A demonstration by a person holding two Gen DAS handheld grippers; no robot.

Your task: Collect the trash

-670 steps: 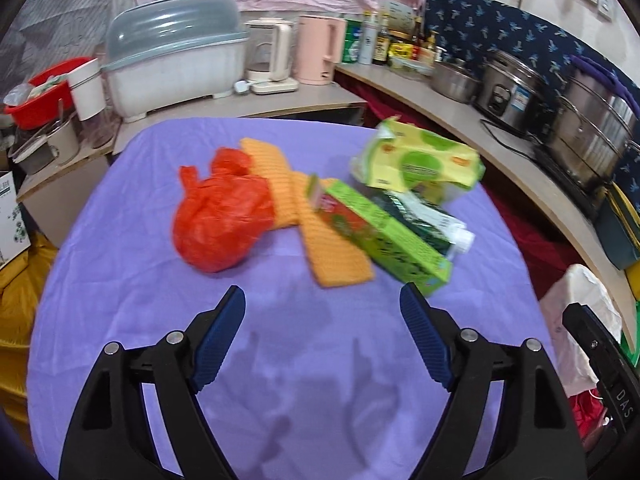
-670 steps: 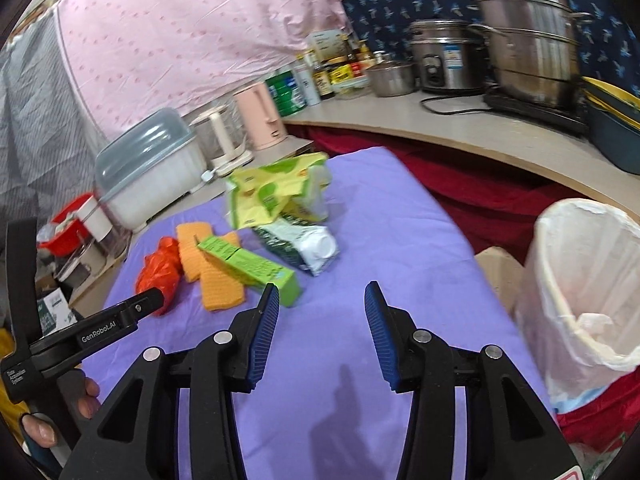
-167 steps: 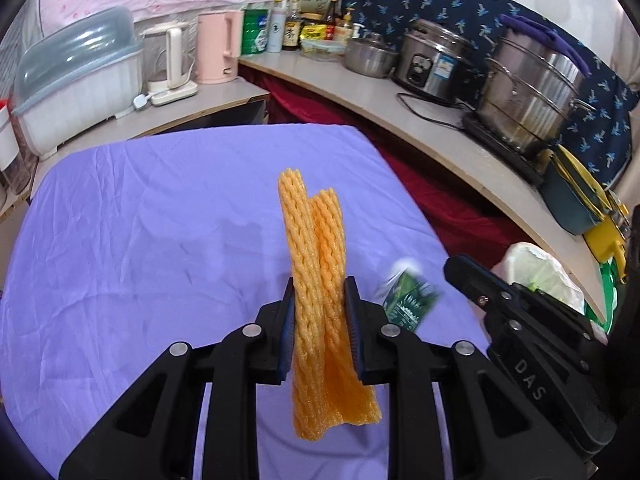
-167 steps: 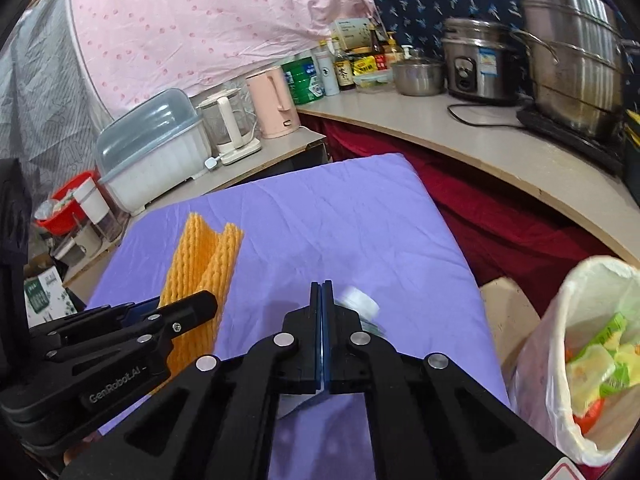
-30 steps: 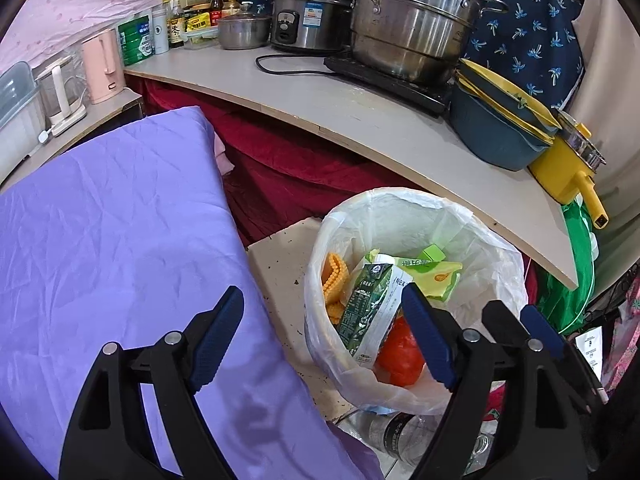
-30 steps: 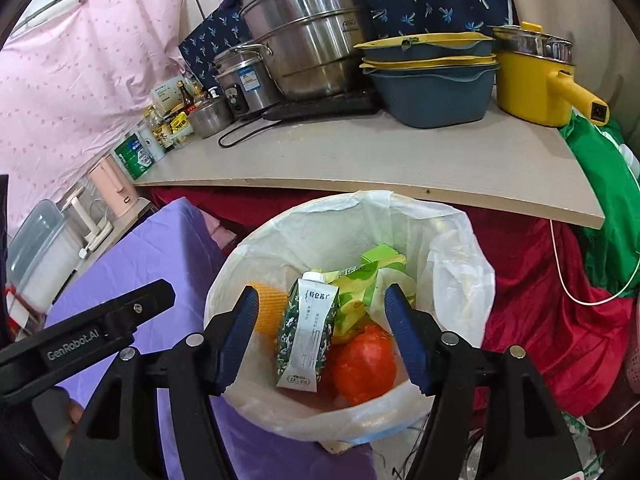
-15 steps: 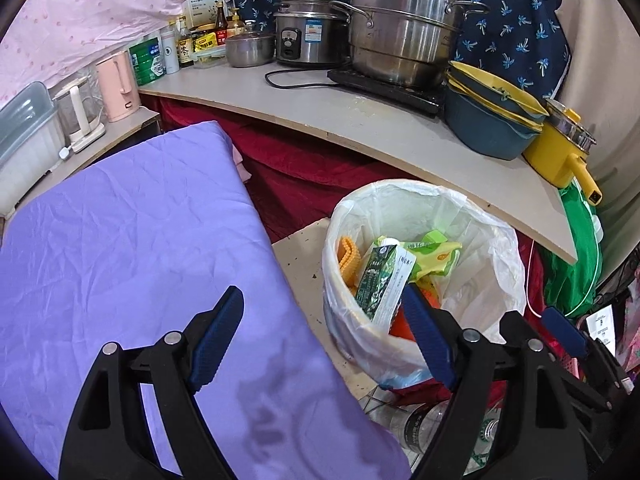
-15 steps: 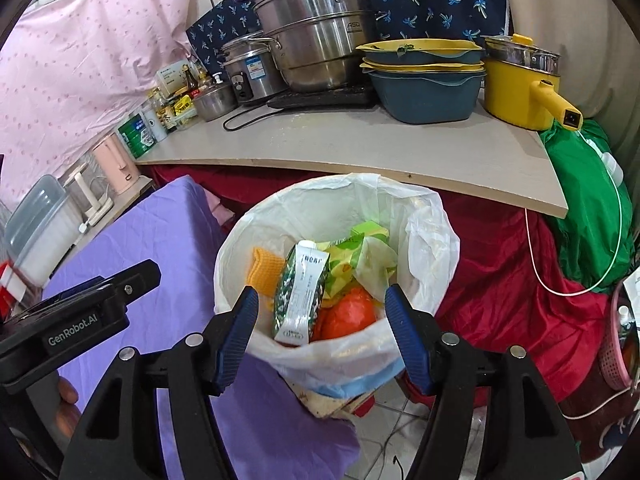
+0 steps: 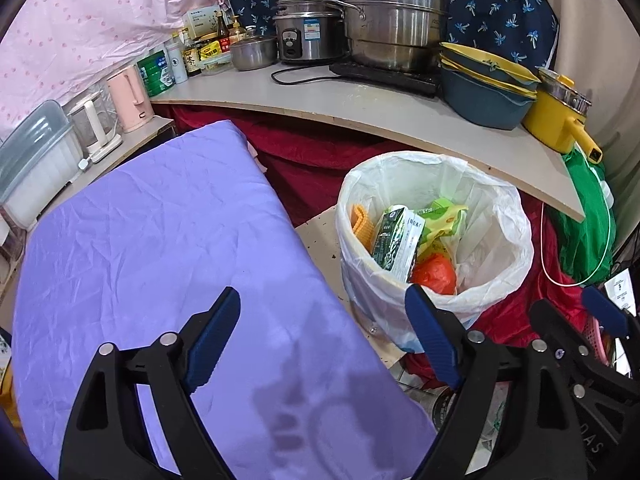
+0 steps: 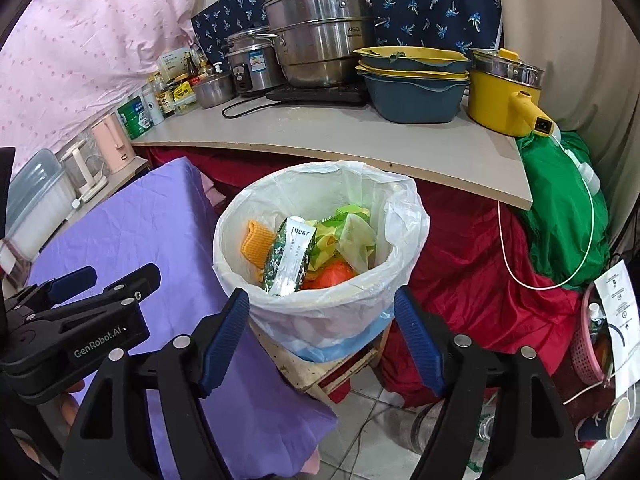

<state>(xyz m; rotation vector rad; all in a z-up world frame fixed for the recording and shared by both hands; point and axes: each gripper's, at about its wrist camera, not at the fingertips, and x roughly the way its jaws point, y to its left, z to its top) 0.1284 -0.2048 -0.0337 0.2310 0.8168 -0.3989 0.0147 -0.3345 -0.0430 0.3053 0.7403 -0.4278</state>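
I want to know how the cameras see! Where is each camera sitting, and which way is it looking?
Left wrist view: sits on the left gripper, looking down past its opening, empty jaws at the purple tablecloth, with the trash bin to the right; the right gripper pokes in at the lower right.
Right wrist view: sits on the right gripper, jaws opening and empty, looking down at the trash bin; the left gripper and some fingers show at the left.
Both show the bin, tablecloth and the steel pots on the counter.
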